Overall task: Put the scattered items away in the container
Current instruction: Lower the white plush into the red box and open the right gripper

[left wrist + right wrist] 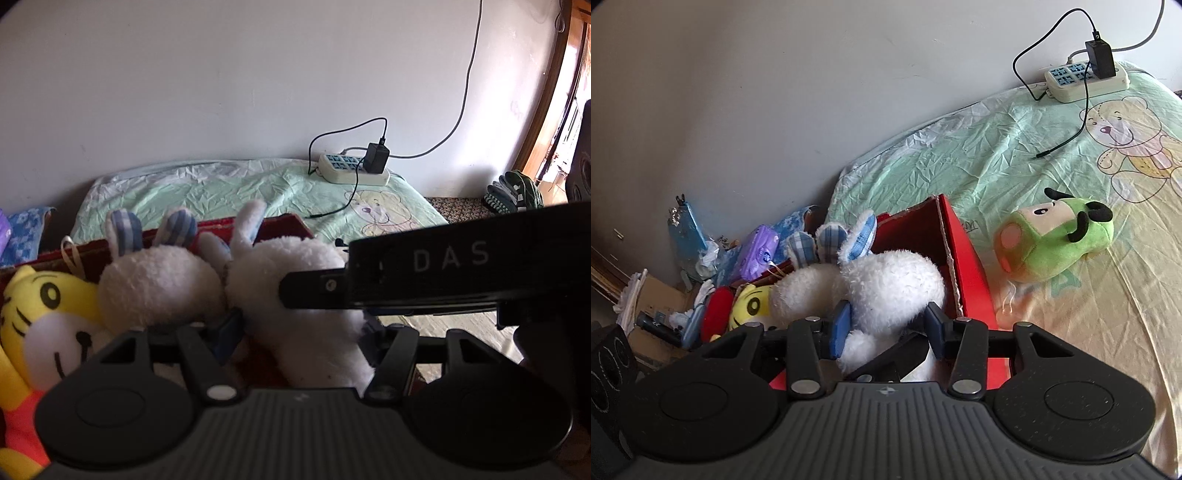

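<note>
In the left wrist view, a white bunny toy (295,280) is seen between the blue pads of the left gripper (303,332). The pads are spread wide on each side of it, and it cannot be told if the toy is squeezed. A second white bunny (159,284) and a yellow tiger toy (48,314) are packed beside it in the red box (288,223). The right gripper's black finger (317,286) is laid across the bunny.

In the right wrist view, the right gripper (888,328) is spread open around the same bunny's lower part, with the pads close to the fluff. The box is seen to be nearly full: two bunnies, the tiger and something red (716,314) are in it.

A green cow toy (1052,240) is left out on the bed sheet (960,155), just beside the box. It looks soft, light and squashy, so it can probably be pinched around its fat middle and will not break.
</note>
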A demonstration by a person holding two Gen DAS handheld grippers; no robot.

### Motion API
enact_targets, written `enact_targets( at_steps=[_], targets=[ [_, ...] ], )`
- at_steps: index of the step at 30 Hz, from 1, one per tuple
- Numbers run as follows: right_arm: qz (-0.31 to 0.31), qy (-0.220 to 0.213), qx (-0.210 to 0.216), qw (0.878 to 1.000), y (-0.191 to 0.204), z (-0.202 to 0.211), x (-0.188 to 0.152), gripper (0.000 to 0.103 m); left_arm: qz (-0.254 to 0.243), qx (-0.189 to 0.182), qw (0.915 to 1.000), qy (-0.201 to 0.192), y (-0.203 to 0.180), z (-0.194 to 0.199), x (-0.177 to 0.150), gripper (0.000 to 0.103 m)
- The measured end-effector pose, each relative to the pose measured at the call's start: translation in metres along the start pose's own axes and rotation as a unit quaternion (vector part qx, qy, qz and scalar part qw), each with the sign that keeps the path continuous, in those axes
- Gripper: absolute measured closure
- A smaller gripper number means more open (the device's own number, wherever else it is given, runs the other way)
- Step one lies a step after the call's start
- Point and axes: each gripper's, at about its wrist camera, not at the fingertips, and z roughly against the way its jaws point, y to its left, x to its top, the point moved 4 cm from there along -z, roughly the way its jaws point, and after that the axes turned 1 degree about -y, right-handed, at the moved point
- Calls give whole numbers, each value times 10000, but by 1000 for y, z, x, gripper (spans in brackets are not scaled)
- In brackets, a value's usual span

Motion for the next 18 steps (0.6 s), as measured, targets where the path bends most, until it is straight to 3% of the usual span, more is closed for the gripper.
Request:
enact_targets(
  at_steps=[8,18],
  targets=[
    [37,1,-168,9999,-4,-9,1,59,54,43,9998,173,7,-15,-2,32],
    [189,7,-233,9995,0,-15,2,56,76,138,9996,214,8,-22,-2,32]
  ],
)
